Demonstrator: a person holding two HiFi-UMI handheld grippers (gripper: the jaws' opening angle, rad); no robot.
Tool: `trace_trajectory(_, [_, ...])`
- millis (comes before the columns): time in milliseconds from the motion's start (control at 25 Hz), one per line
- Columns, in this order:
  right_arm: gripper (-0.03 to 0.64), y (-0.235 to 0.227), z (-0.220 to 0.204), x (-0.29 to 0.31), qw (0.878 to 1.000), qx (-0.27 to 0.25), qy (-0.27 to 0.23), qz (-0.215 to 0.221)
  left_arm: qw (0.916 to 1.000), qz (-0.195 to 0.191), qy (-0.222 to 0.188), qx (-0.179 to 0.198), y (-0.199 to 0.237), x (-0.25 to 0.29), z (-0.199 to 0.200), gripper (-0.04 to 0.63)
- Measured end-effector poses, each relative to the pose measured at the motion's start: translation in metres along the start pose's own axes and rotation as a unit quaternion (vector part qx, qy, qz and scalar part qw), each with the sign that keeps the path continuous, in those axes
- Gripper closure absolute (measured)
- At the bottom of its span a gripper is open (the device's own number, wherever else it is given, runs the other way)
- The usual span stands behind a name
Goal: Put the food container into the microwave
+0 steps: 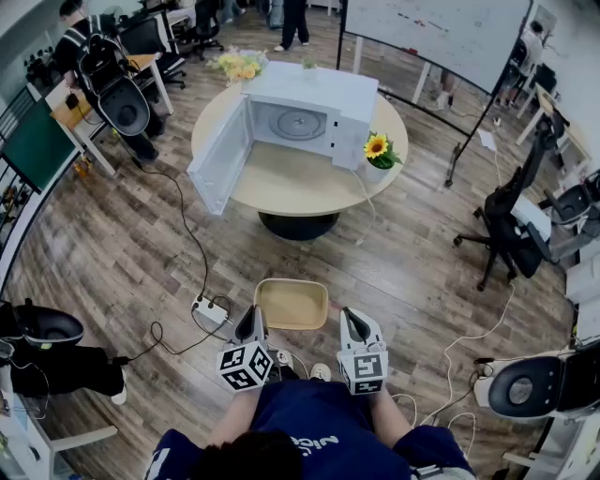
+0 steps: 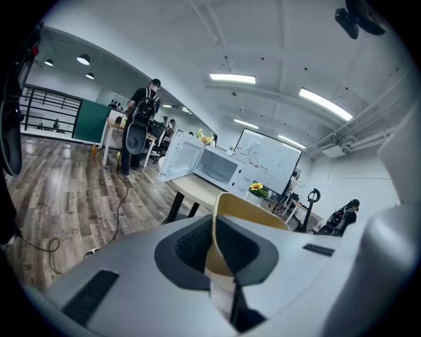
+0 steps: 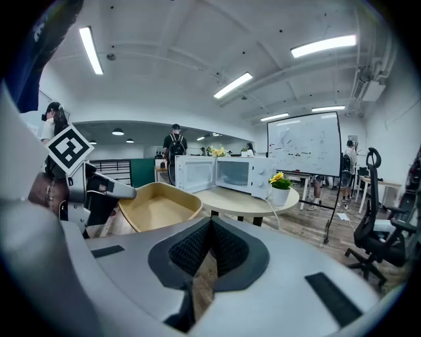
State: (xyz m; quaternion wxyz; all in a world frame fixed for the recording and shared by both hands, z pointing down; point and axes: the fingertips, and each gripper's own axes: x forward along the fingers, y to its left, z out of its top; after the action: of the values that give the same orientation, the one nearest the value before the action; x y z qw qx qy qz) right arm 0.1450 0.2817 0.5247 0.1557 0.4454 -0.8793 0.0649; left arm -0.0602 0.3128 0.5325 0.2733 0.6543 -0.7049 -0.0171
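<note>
The tan, empty food container (image 1: 291, 305) hangs in front of me above the wooden floor. My left gripper (image 1: 251, 328) is shut on its left rim; in the left gripper view the thin rim (image 2: 253, 210) runs between the pads of the left gripper (image 2: 214, 247). My right gripper (image 1: 349, 326) is beside the container's right edge, shut with nothing in it. In the right gripper view the container (image 3: 158, 207) lies left of the right gripper (image 3: 209, 247). The white microwave (image 1: 309, 117) stands on the round table (image 1: 300, 183), its door (image 1: 220, 155) swung wide open.
A potted sunflower (image 1: 377, 155) stands on the table right of the microwave. A power strip with cables (image 1: 211, 309) lies on the floor to my left. Office chairs (image 1: 511, 234) are to the right, a whiteboard (image 1: 441, 28) is behind the table, and people stand at the back.
</note>
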Motion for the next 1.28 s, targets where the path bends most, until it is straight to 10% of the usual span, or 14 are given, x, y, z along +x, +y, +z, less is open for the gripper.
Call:
trace_trajectory(960, [0.601, 0.005, 0.007, 0.010, 0.998, 0.041, -0.013, -0.040, 0.9998, -0.016, -0.008, -0.008, 0.028, 0.003, 0.021, 0.572])
trace_trajectory(1040, [0.562, 0.006, 0.009, 0.013, 0.997, 0.052, -0.020, -0.045, 0.9997, -0.024, -0.008, -0.006, 0.031, 0.005, 0.025, 0.572])
trace_trajectory(1120, [0.339, 0.009, 0.011, 0.019, 0.996, 0.068, -0.024, -0.043, 0.9995, -0.030, -0.006, -0.004, 0.035, 0.009, 0.028, 0.572])
trace_trajectory(1280, [0.236, 0.012, 0.013, 0.028, 0.995, 0.074, -0.025, -0.057, 0.9992, -0.039, 0.001, 0.003, 0.046, 0.018, 0.033, 0.572])
